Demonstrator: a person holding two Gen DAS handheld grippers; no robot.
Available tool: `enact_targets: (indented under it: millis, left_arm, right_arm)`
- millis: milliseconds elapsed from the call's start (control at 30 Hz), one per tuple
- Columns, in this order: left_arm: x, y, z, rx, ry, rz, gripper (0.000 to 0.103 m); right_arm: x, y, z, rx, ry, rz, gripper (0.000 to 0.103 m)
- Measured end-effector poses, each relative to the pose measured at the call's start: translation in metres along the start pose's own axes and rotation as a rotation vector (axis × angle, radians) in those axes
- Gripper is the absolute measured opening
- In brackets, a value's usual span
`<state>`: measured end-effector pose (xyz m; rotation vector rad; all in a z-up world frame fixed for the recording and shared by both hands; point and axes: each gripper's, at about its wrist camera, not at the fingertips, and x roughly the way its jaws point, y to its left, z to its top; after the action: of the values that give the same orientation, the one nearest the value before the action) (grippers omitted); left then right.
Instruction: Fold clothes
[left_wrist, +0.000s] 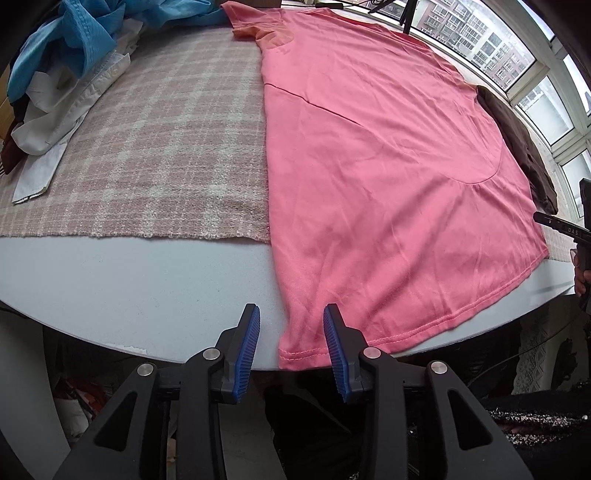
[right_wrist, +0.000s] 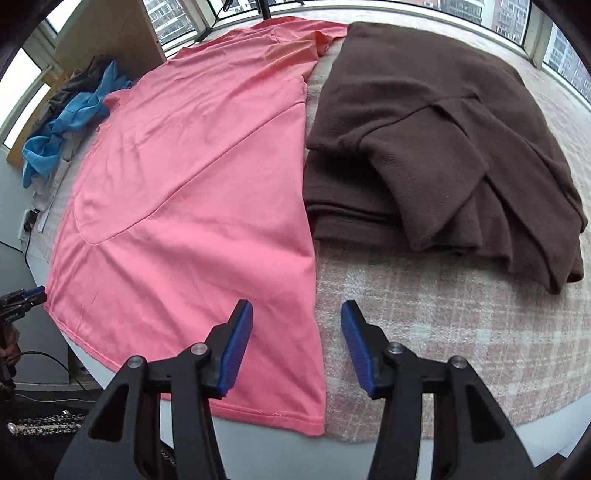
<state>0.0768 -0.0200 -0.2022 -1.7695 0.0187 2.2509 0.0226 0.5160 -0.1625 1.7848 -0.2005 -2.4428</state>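
I have the pink shirt (left_wrist: 384, 177) flat on the table (left_wrist: 129, 280), long axis running away from me, its hem at the near edge, and each parted, empty tool, left (left_wrist: 291, 334) and right (right_wrist: 297, 330), straddles its own hem corner.

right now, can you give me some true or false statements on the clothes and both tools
1. The pink t-shirt lies spread flat on the table. True.
2. The left tool is clamped shut on the shirt's hem. False: its jaws stand open, with the hem corner between them.
3. A brown fleece garment lies folded beside the pink shirt. True.
4. The right tool holds the brown garment. False: it is open over the pink shirt's edge, holding nothing.
5. The blue garment is neatly folded. False: it lies crumpled in a pile.
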Motion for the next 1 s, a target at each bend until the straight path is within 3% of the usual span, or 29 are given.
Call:
enact_targets:
  millis: [33, 133, 233, 367, 433, 500, 567, 600, 633, 667, 700, 767, 833, 1000]
  left_arm:
    - [-0.002, -0.001, -0.001, 0.007, -0.002, 0.005, 0.034]
    - [-0.008, -0.007, -0.001, 0.018, -0.009, 0.011, 0.036]
    - [-0.009, -0.009, -0.001, 0.018, -0.007, 0.017, 0.037]
    - [-0.005, -0.009, -0.002, 0.026, 0.011, 0.012, 0.038]
    - [-0.002, -0.010, -0.004, 0.040, 0.014, 0.031, 0.037]
    - [0.001, -0.014, -0.005, 0.056, 0.012, 0.048, 0.038]
    - [0.005, -0.023, -0.002, 0.072, 0.005, 0.045, 0.030]
    - [0.009, -0.028, 0.002, 0.081, 0.004, 0.040, 0.021]
    - [0.013, -0.034, 0.005, 0.090, 0.004, 0.034, 0.000]
    - [0.016, -0.042, 0.010, 0.094, 0.008, 0.037, 0.001]
    - [0.020, -0.050, 0.015, 0.098, 0.013, 0.041, 0.001]
    - [0.020, -0.060, 0.021, 0.103, 0.010, 0.045, 0.007]
    - [0.023, -0.066, 0.026, 0.122, 0.030, 0.039, 0.027]
    - [-0.003, -0.025, 0.047, 0.089, 0.002, 0.031, 0.030]
  right_arm:
    - [0.000, 0.003, -0.001, -0.010, 0.010, 0.011, 0.002]
    - [-0.004, -0.004, -0.005, -0.001, 0.019, -0.026, 0.001]
    - [-0.006, -0.025, -0.008, 0.114, 0.012, 0.014, 0.001]
    - [-0.008, -0.011, -0.005, 0.064, 0.026, -0.002, 0.002]
    - [-0.006, -0.011, -0.004, 0.066, 0.067, -0.028, 0.010]
    - [-0.006, -0.013, -0.007, 0.073, 0.092, -0.048, 0.034]
    - [-0.008, -0.013, -0.011, 0.074, 0.095, -0.037, 0.035]
    - [-0.008, -0.011, -0.013, 0.062, 0.091, -0.024, 0.034]
    - [-0.007, -0.007, -0.014, 0.042, 0.087, -0.010, 0.026]
    - [-0.006, -0.003, -0.015, 0.022, 0.093, -0.003, 0.004]
    - [-0.006, 0.002, -0.014, 0.001, 0.102, 0.005, 0.002]
    - [-0.014, 0.004, -0.013, -0.021, 0.088, 0.013, 0.002]
    - [-0.018, -0.010, -0.013, 0.009, 0.079, -0.071, 0.002]
    - [-0.029, -0.023, -0.012, 0.052, 0.086, -0.166, 0.007]
